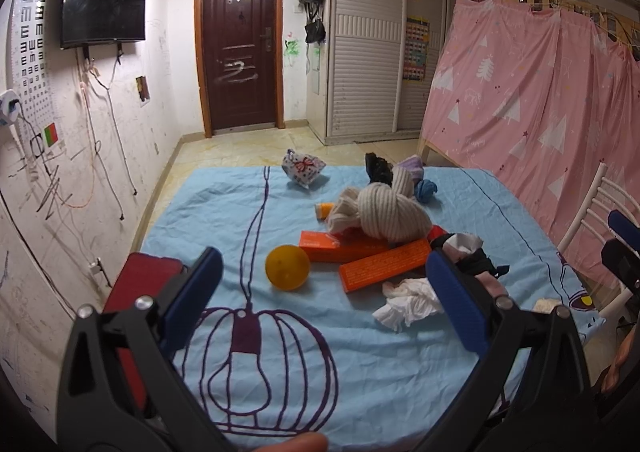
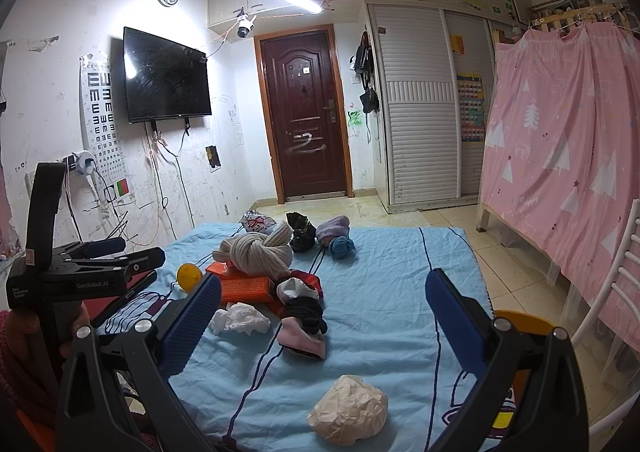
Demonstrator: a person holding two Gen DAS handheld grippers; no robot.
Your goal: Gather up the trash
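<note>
Here, the right tool [image 2: 322, 316] hangs above the near edge of a bed covered by a light-blue sheet [image 2: 392, 292], its blue-padded fingers [image 2: 188, 326] spread wide with nothing between them. Nearest to it lies a crumpled cream paper ball [image 2: 349, 408], alone on the sheet, just below the gap between the fingers. The left tool [image 1: 324, 300] is likewise wide open and empty, held over the near-left part of the bed beside a red case [image 1: 140, 284] at the bed's left edge; in the right wrist view that tool [image 2: 116, 256] shows at the left, gripped by a hand [image 2: 76, 326].

A little farther, a crumpled white tissue [image 2: 240, 318] lies near the middle of the bed, just beside a pink sock [image 2: 302, 338] and a black garment [image 2: 304, 314]. Left of these sits a yellow ball [image 1: 287, 266], close to two orange boxes [image 1: 384, 264] that lie crossed. A knotted beige knit scarf [image 1: 388, 212] rests on top of the boxes.

At the far edge of the bed are a white patterned pouch [image 1: 302, 168], a black bundle [image 2: 301, 232], a lilac cloth [image 2: 334, 228] and a small blue ball of yarn [image 2: 341, 247]. Beyond the bed stand a brown door [image 2: 304, 116], a wall-mounted television [image 2: 166, 76] and a pink curtain [image 2: 560, 156] on the right.
</note>
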